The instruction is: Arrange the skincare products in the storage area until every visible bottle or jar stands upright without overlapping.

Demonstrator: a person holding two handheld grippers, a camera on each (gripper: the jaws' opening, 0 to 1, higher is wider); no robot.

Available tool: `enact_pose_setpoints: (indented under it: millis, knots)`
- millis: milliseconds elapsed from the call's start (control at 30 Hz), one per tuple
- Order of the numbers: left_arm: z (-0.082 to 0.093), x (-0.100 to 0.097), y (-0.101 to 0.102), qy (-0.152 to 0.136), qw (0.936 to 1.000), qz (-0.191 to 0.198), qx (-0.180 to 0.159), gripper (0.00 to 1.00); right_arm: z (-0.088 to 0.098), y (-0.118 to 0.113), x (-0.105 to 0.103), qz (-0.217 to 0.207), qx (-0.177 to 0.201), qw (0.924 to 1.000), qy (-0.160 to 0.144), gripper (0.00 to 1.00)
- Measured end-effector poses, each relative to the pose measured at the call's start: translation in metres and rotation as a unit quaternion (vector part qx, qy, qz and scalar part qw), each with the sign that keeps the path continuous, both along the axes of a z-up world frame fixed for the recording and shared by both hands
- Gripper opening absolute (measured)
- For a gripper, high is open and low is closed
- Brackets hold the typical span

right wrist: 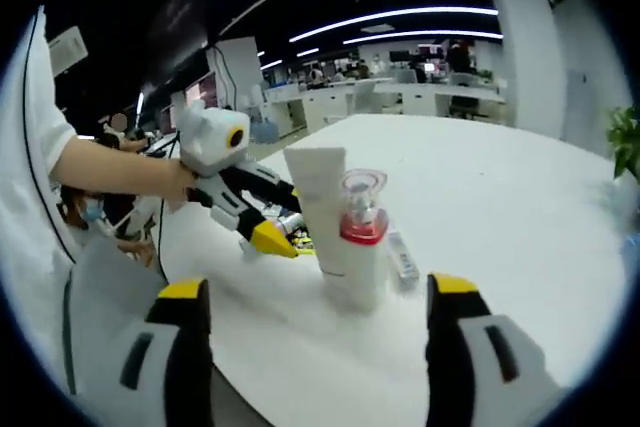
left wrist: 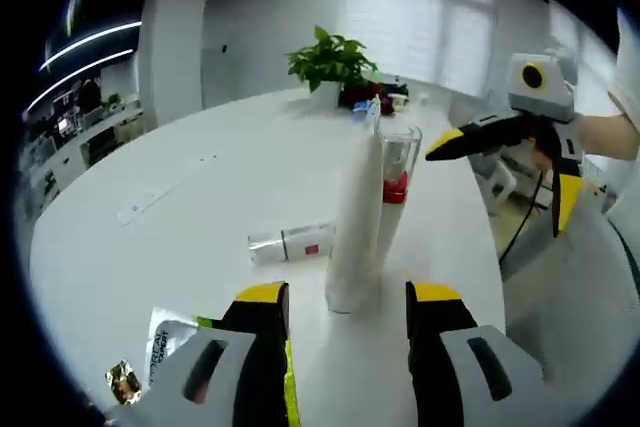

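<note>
While both tools gape wide, white table (left wrist: 200, 197) carries potted plant (left wrist: 330, 62); open-plan office behind.

An open-plan office: beyond the big round white table (right wrist: 520, 197) run rows of desks (right wrist: 400, 97) under long ceiling light strips (right wrist: 400, 15), with bright windows (left wrist: 420, 17) and a potted plant (left wrist: 330, 62) at the table's far edge

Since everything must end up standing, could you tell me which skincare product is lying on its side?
The small clear bottle lies flat on the table; the white tube and red-collared bottle stand upright.
</note>
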State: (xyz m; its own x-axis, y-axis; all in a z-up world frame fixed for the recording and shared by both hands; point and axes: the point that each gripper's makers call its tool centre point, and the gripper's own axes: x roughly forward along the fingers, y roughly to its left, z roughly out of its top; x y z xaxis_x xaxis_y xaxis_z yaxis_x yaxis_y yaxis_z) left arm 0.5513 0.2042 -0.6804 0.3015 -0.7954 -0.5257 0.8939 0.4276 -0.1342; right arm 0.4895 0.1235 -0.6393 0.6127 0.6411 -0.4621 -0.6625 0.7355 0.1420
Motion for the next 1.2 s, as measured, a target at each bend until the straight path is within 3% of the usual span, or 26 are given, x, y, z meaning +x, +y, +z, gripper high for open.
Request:
enact_pose_setpoints:
  millis: [333,633,867,1200]
  knots:
    - [0.012,-0.012,0.033,0.041,0.9947,0.09,-0.028,0.67,-0.004,-0.002,-0.003,-0.009,0.003,1.0,0.002,0.92]
    - [0.018,-0.03,0.065,0.048,0.9856,0.159,-0.03,0.81,-0.002,-0.004,-0.004,-0.009,0.003,1.0,-0.001,0.91]
    - [0.012,-0.055,0.084,0.051,0.9809,0.187,-0.015,0.86,-0.004,-0.004,-0.009,-0.004,0.002,1.0,0.003,0.9]
    - [0.013,-0.075,0.109,0.058,0.9669,0.247,-0.027,0.9,-0.003,-0.009,-0.017,-0.007,0.005,1.0,0.002,0.9]
